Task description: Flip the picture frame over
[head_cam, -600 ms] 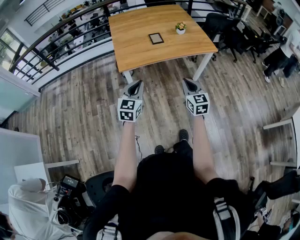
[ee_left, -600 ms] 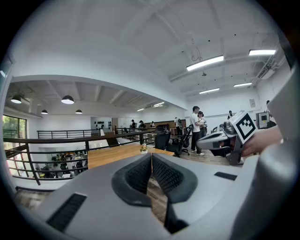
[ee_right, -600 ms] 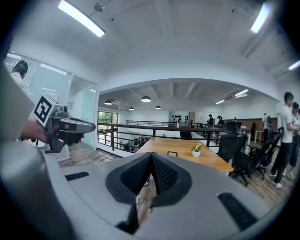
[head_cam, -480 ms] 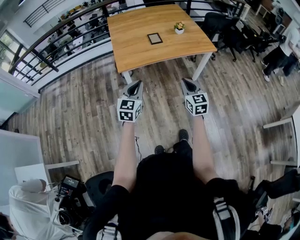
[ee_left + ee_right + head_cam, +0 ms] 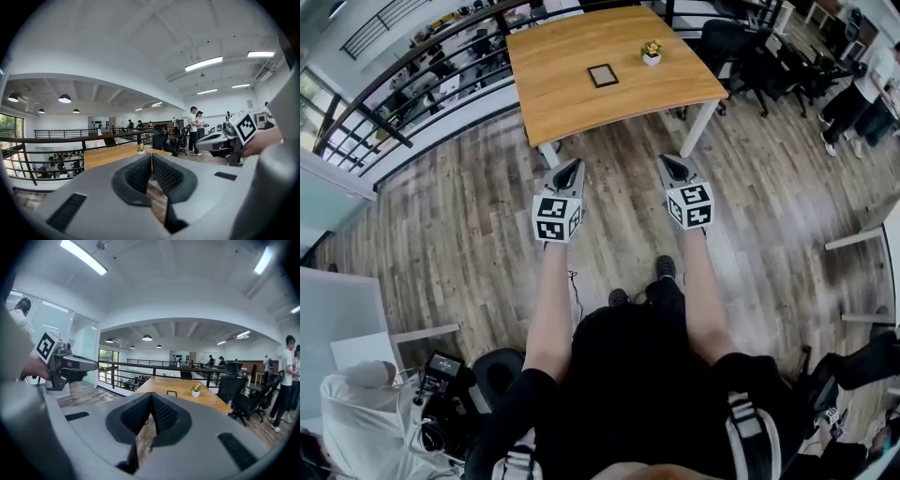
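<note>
A small dark picture frame [image 5: 602, 75] lies flat near the middle of a wooden table [image 5: 562, 94] ahead of me; the right gripper view shows the frame [image 5: 172, 393] as a thin dark outline. My left gripper [image 5: 573, 167] and right gripper [image 5: 669, 162] hang side by side over the wooden floor, short of the table's near edge. Both are shut with nothing between their jaws. In the left gripper view the left gripper [image 5: 151, 156] has its tips meeting, and the right gripper [image 5: 151, 395] looks the same in its own view.
A small potted plant [image 5: 651, 52] stands on the table right of the frame. White table legs [image 5: 701, 127] reach the floor. Black railing [image 5: 412, 70] runs behind and left. Office chairs [image 5: 741, 47] and standing people [image 5: 862, 94] are at the right.
The table and frame have slid slightly up and left in the head view. Both grippers keep their places side by side, still shut.
</note>
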